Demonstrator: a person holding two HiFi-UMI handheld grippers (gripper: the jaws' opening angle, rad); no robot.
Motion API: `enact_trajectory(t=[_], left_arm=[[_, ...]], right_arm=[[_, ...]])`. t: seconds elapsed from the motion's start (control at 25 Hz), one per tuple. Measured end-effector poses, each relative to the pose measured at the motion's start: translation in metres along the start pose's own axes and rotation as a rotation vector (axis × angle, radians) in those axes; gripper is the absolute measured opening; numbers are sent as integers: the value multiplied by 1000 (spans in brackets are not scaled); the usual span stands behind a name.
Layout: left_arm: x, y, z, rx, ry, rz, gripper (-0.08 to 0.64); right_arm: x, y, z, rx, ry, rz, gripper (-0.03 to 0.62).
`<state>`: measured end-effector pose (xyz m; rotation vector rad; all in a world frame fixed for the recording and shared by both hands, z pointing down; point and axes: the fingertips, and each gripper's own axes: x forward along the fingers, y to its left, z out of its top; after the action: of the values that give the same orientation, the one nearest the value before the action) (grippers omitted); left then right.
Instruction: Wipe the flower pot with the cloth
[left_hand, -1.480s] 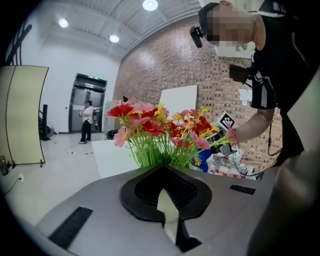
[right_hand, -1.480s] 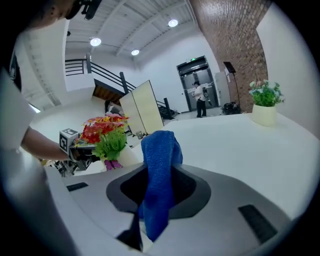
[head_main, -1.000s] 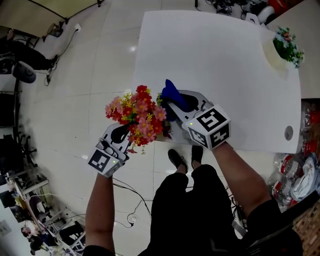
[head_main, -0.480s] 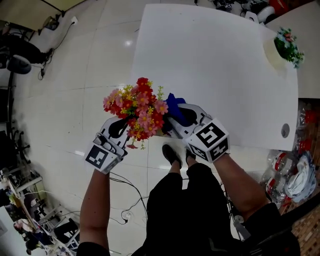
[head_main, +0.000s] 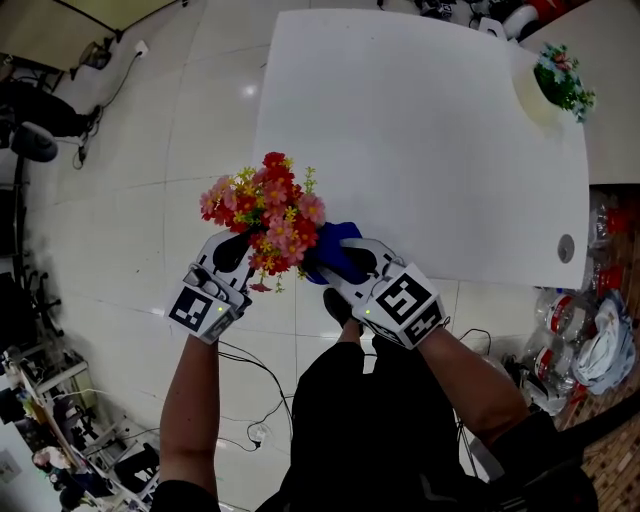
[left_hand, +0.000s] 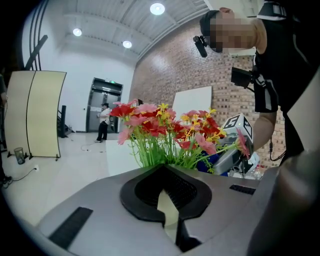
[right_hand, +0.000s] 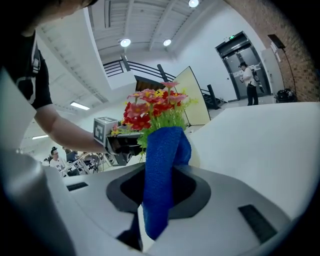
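Note:
A bunch of red, pink and yellow artificial flowers (head_main: 265, 215) hides its pot in the head view. My left gripper (head_main: 238, 258) is shut on the cream flower pot (left_hand: 166, 207), of which only a sliver shows between the jaws in the left gripper view. The pot hangs in the air at the near left corner of the white table (head_main: 420, 130). My right gripper (head_main: 345, 262) is shut on a folded blue cloth (head_main: 335, 250), and the blue cloth (right_hand: 162, 170) is pressed against the pot's right side, just under the flowers (right_hand: 155, 107).
A second pot of flowers (head_main: 555, 85) stands at the table's far right corner. Below the grippers are the tiled floor (head_main: 150, 200) and the person's legs and shoes (head_main: 340, 305). Clutter lies on the floor at the right (head_main: 600, 350).
The right gripper and cloth have slid down and nearer to the person along the pot's right side. The left gripper keeps hold of the pot, which has shifted slightly.

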<state>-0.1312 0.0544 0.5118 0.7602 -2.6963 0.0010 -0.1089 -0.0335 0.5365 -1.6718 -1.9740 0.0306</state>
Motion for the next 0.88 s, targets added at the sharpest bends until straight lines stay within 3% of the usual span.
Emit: enact_trajectory(t=[0.28,0.44,0.6,0.72,0.88], left_arm=[[3,-1,-3,13,5,-6,0],[4,-3,-4,16,5,-6,0],[4,-6,-1,7,-6,-3,0],[3,-5,6,4,-11,-8,0],[3,-4,13,-19,8,25,0]], right_arm=[[-5,7,-7,26,6,32,80],[-39,-42,14,108,-63,-74,80],[-52,-82,58,60,-103,-124,80],[-40,-94,94,9,-123,-88,80],[0,-100,118,-41,-73,74,80]])
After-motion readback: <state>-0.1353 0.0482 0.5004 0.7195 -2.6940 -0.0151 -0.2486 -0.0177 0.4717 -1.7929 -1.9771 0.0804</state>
